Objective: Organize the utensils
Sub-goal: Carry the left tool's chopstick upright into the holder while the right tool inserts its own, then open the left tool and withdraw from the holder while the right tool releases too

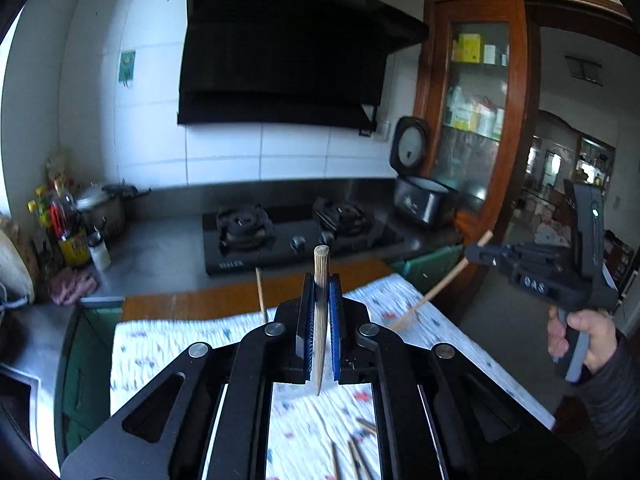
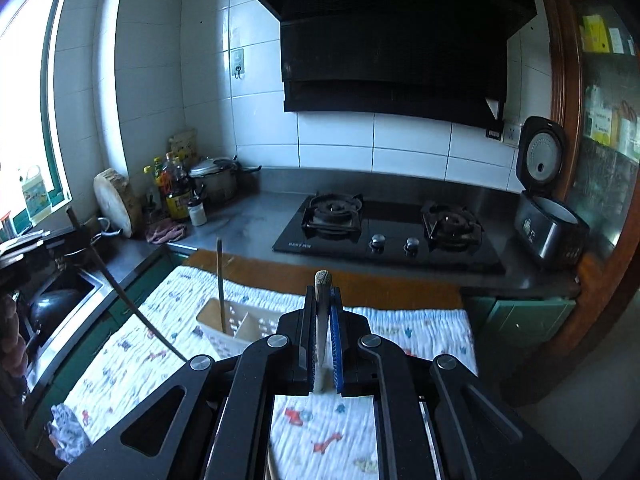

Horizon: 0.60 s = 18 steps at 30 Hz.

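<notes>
My left gripper (image 1: 321, 280) is shut on a wooden chopstick (image 1: 320, 312), held upright above the patterned cloth (image 1: 168, 344). My right gripper (image 2: 323, 292) is shut on another chopstick (image 2: 322, 320). It also shows in the left wrist view (image 1: 478, 252) at the right, with its chopstick (image 1: 440, 284) slanting down toward the cloth. A white utensil holder (image 2: 240, 328) stands on the cloth with one chopstick (image 2: 219, 280) upright in it. That standing chopstick also shows in the left wrist view (image 1: 261, 292). Several loose chopsticks (image 1: 356, 456) lie on the cloth below my left gripper.
A gas stove (image 2: 384, 228) sits on the steel counter behind the cloth. An open rice cooker (image 2: 548, 224) is at the right. Bottles (image 2: 176, 188), a pot (image 2: 216, 184) and a round cutting board (image 2: 116, 204) crowd the left corner. A sink (image 2: 60, 300) lies at the left.
</notes>
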{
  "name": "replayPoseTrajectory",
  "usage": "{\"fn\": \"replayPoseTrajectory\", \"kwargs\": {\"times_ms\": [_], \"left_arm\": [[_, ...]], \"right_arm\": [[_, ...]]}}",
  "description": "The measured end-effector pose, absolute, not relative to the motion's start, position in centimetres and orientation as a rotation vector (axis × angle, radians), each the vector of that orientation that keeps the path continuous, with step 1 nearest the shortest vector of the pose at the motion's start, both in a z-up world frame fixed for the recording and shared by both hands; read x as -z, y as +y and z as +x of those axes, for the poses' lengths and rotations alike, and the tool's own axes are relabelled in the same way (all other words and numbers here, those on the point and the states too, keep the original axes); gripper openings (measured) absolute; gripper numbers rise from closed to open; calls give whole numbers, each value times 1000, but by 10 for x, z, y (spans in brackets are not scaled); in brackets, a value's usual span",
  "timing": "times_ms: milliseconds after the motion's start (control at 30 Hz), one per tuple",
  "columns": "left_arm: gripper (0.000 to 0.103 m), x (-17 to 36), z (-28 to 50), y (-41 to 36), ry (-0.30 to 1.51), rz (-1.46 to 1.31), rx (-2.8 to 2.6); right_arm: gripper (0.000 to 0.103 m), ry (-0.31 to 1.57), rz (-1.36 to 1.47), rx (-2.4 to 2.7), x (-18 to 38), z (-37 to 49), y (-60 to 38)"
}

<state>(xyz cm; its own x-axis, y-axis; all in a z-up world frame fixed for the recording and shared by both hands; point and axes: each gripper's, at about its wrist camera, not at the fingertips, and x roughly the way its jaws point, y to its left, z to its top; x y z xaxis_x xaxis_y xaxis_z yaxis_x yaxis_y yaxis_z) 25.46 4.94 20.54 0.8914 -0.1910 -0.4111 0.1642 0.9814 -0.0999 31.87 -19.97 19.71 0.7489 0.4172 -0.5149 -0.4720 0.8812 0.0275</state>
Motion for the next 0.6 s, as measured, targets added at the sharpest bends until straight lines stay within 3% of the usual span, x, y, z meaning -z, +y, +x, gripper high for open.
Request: {"fn": "replayPoseTrajectory", "kwargs": {"times_ms": [233, 600], "left_arm": [[6, -200, 303, 54, 439, -91, 146], [6, -144, 353, 75, 556, -140, 97]], "right_arm": [[7, 549, -128, -511, -196, 344, -179], [7, 659, -162, -533, -149, 373, -161]]}}
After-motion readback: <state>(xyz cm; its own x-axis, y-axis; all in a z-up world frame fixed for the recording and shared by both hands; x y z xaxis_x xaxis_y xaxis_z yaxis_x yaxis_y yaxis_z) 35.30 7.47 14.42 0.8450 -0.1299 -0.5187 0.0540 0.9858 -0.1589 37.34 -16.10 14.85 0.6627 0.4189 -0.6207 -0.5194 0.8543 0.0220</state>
